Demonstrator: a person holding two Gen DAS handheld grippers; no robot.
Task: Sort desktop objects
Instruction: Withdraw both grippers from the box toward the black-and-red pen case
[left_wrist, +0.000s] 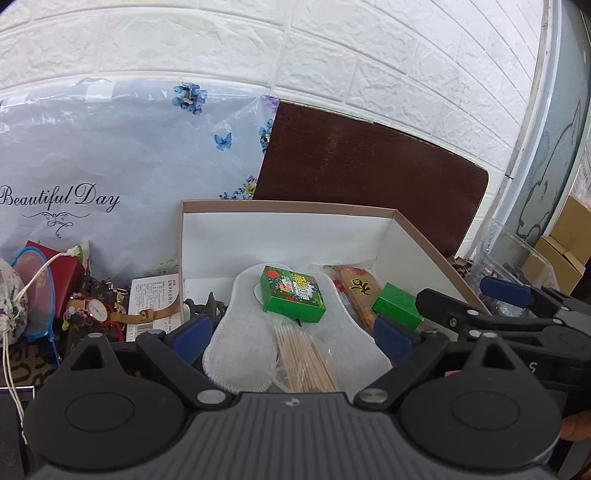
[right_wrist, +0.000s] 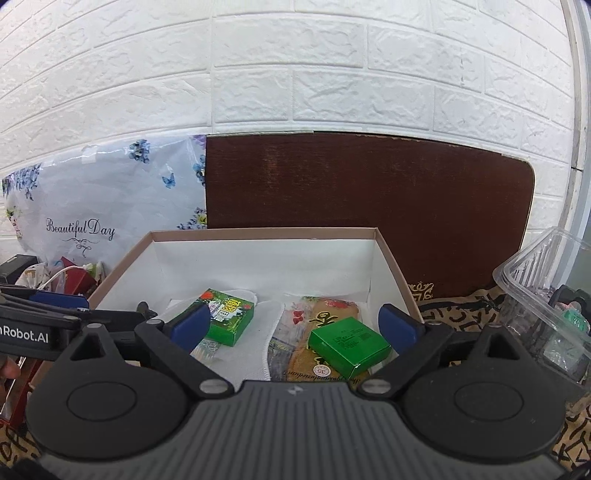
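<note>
A white cardboard box (left_wrist: 413, 236) (right_wrist: 388, 254) stands on the table. In it lie white insoles (left_wrist: 236, 332) (right_wrist: 258, 343), a printed green box (left_wrist: 293, 293) (right_wrist: 229, 317), a plain green box (left_wrist: 397, 302) (right_wrist: 349, 345), a snack pack (left_wrist: 356, 291) (right_wrist: 328, 314) and a bundle of toothpicks (left_wrist: 306, 362). My left gripper (left_wrist: 293, 334) is open and empty over the box's near part. My right gripper (right_wrist: 295, 328) is open and empty, with the plain green box between its fingers but untouched. The right gripper also shows in the left wrist view (left_wrist: 506, 295).
Left of the box lie a watch (left_wrist: 98, 308), a red box (left_wrist: 66, 269), a blue-rimmed lid (left_wrist: 37, 291), a floral pouch (left_wrist: 11, 299) and a leaflet (left_wrist: 155, 295). A floral plastic bag (left_wrist: 110, 166) leans on the wall. A clear plastic container (right_wrist: 546, 306) stands at the right.
</note>
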